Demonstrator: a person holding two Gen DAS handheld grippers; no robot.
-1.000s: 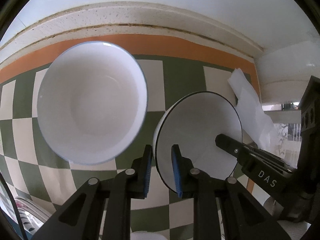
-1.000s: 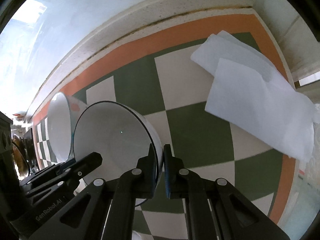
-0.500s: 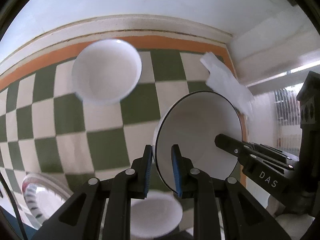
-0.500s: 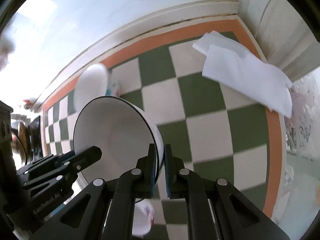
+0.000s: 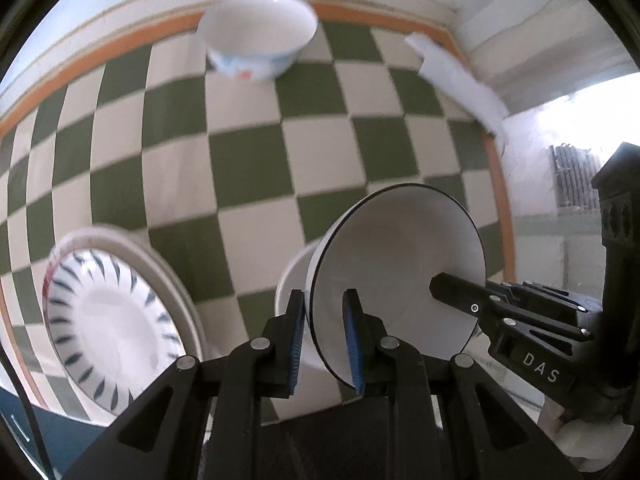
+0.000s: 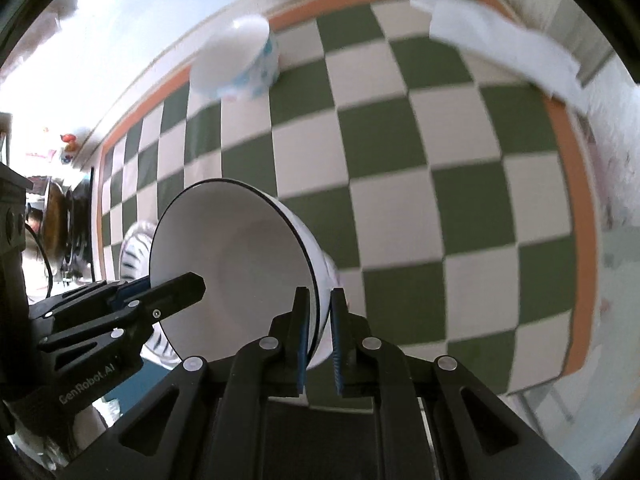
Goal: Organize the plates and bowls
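Both grippers hold one white bowl with a dark rim (image 5: 400, 272), tilted on its side above the checkered table. My left gripper (image 5: 322, 316) is shut on its left rim. My right gripper (image 6: 320, 316) is shut on its right rim; the bowl fills the middle of the right wrist view (image 6: 236, 264). A second white bowl with blue and red marks (image 5: 260, 44) stands at the table's far edge, also in the right wrist view (image 6: 236, 60). A white bowl (image 5: 292, 292) sits just under the held one. A plate with dark blue dashes (image 5: 108, 320) lies at the lower left.
A white cloth (image 5: 460, 76) lies at the far right corner, also in the right wrist view (image 6: 504, 48). The green and cream checkered tablecloth (image 5: 248, 160) has an orange border. A white wall runs along the back.
Both grippers have pulled back and up with the bowl. The far patterned bowl looks smaller and farther, and the dashed plate and another white bowl have come into view.
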